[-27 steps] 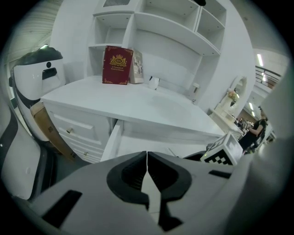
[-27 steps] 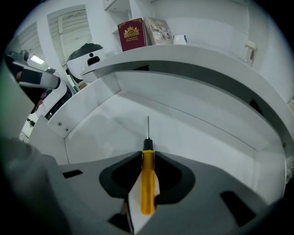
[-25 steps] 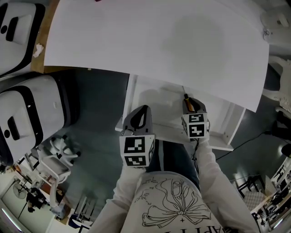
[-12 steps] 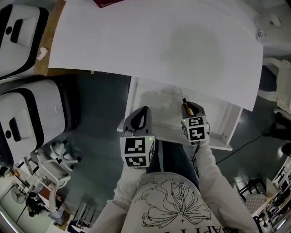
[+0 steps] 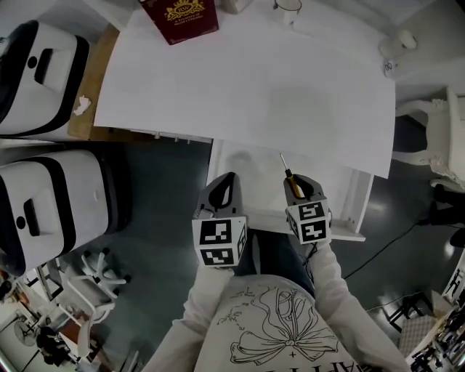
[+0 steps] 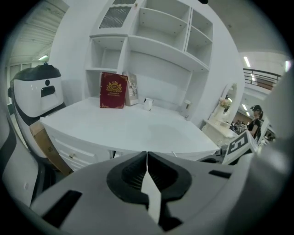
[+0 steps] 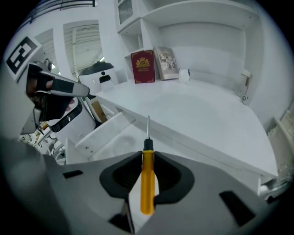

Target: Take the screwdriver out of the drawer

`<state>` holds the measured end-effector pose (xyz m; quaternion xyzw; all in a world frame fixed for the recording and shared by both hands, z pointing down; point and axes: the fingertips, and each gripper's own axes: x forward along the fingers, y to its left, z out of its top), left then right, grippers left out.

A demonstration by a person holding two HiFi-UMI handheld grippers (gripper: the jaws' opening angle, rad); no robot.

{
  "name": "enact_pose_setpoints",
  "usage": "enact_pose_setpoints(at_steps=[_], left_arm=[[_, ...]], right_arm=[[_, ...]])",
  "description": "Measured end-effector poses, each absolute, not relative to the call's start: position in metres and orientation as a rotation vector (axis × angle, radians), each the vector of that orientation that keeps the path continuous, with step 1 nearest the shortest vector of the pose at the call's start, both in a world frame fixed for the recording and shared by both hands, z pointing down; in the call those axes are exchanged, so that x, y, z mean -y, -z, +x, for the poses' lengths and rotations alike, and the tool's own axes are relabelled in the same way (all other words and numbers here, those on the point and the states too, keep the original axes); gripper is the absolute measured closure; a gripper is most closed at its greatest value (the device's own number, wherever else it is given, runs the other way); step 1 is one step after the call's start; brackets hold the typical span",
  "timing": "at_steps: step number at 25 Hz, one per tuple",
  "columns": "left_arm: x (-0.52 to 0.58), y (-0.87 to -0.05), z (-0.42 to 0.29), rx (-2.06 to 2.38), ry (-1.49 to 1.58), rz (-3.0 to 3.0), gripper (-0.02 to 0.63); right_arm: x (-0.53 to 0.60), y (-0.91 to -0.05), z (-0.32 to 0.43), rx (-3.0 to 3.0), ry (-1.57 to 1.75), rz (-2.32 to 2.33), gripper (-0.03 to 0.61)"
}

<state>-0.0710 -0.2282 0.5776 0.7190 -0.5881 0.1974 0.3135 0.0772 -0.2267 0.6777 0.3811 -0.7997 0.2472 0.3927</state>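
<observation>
My right gripper point(image 5: 296, 183) point(image 7: 147, 158) is shut on the screwdriver point(image 7: 147, 176), an orange handle with a black collar and thin metal shaft point(image 5: 285, 167) that points forward past the jaws. It hangs above the open white drawer point(image 5: 251, 163), under the front edge of the white desk point(image 5: 254, 80). My left gripper point(image 5: 225, 185) point(image 6: 147, 158) is shut with nothing between its jaws, and stands to the left of the right one, over the drawer's front left part. The drawer's inside looks bare where it shows.
A dark red book point(image 5: 178, 16) point(image 6: 113, 90) stands at the desk's back with a picture frame point(image 6: 131, 90) and a small cup point(image 5: 287, 7) beside it. White machines point(image 5: 51, 196) stand left of the desk. A white side table point(image 5: 454, 138) is at the right.
Both grippers have risen, the right one lifting the screwdriver up out of the drawer. The head view has shifted so that more of the desk's back shows.
</observation>
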Motion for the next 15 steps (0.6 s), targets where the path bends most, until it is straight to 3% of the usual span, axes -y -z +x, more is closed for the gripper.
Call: enact_pose_setpoints(at_steps=[15], left_arm=[[0.248, -0.467, -0.069, 1.662, -0.377, 2.079, 0.604]], right_arm=[[0.268, -0.524, 0.084, 2.188, -0.459, 1.306, 0.5]])
